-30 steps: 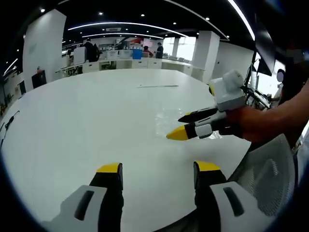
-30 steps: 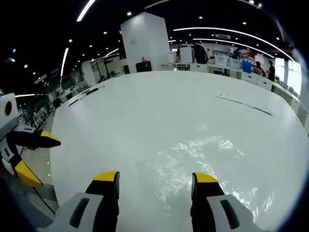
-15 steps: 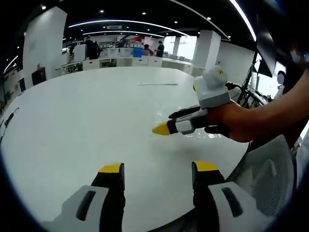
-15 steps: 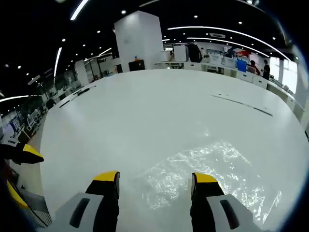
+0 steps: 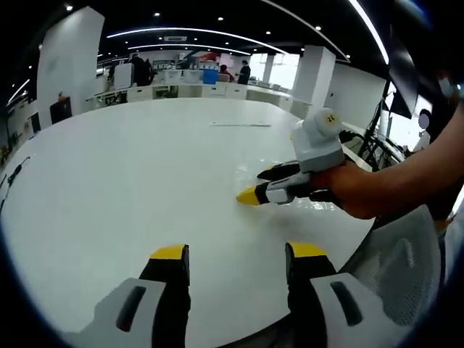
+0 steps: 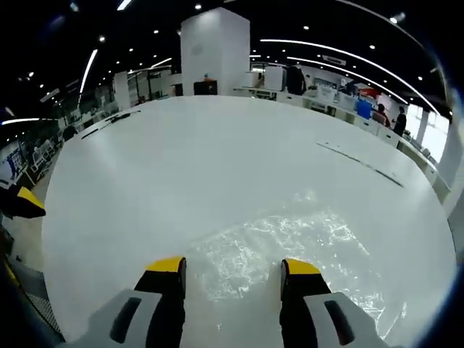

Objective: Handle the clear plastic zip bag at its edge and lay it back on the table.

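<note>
The clear plastic zip bag (image 6: 290, 250) lies flat and crinkled on the white round table (image 6: 188, 152), glinting under the lights. My right gripper (image 6: 232, 267) hangs open just above the bag's near edge, nothing between its yellow-tipped fingers. In the left gripper view the bag (image 5: 250, 174) shows faintly beside the right gripper (image 5: 262, 184), held by a hand and pointing left over it. My left gripper (image 5: 236, 252) stands open over bare table near the front edge, apart from the bag.
A thin dark strip (image 6: 359, 163) lies on the far side of the table; it also shows as a strip (image 5: 239, 125) in the left gripper view. A mesh chair back (image 5: 406, 268) stands at the table's right edge. Desks and people are far behind.
My right gripper has moved forward and down towards the bag's near edge. The left gripper has barely moved. The bag lies as before.
</note>
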The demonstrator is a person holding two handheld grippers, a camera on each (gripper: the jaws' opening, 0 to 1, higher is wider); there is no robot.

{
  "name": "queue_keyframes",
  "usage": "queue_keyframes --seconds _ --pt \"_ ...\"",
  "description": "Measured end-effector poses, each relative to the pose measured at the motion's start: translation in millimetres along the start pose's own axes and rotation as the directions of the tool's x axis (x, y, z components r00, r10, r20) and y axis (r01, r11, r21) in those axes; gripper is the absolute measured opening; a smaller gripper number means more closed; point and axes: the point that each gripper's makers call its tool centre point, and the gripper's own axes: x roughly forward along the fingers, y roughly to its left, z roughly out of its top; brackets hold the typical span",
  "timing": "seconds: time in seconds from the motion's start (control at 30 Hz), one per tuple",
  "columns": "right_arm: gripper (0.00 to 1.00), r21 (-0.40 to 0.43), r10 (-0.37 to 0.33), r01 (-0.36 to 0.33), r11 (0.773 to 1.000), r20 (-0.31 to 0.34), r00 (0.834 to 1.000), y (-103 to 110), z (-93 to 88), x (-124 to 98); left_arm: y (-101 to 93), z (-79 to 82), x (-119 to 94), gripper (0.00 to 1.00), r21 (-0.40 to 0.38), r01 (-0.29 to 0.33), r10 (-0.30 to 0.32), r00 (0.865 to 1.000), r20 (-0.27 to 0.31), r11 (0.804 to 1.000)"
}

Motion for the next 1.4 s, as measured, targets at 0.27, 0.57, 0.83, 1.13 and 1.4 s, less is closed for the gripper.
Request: queue_keyframes --seconds 0.27,0.57,0.83,1.13,1.4 --pt "0.37 -0.019 0.024 -0.024 1.0 -0.001 1.0 -4.4 -0.3 6.8 0.2 -1.4 1.1 0.51 0.003 0.003 -0.003 1.0 -0.005 1.0" --pt "0.18 -0.015 0.061 -0.061 0.998 -0.009 0.998 -1.7 -1.1 8.0 -1.6 -1.2 0.8 0.49 0.016 0.001 -0.001 1.0 -0.006 1.0" --pt "0.09 0.02 0.074 -0.073 0.997 -0.028 0.997 -1.7 -1.7 4.9 0.1 -0.9 0.3 0.39 0.024 -0.005 0.005 1.0 -0.006 1.0" --pt "0.0 -0.02 0.061 -0.062 0.998 -0.048 0.997 -4.1 6.4 -6.9 -1.3 1.9 -2.3 0.35 0.041 -0.016 0.016 1.0 0.006 0.999" --pt "0.0 -0.036 0.081 -0.082 0.996 -0.025 0.996 1.4 13.6 -17.4 6.2 2.4 -4.2 0.19 0.052 -0.047 0.046 0.999 0.012 0.998"
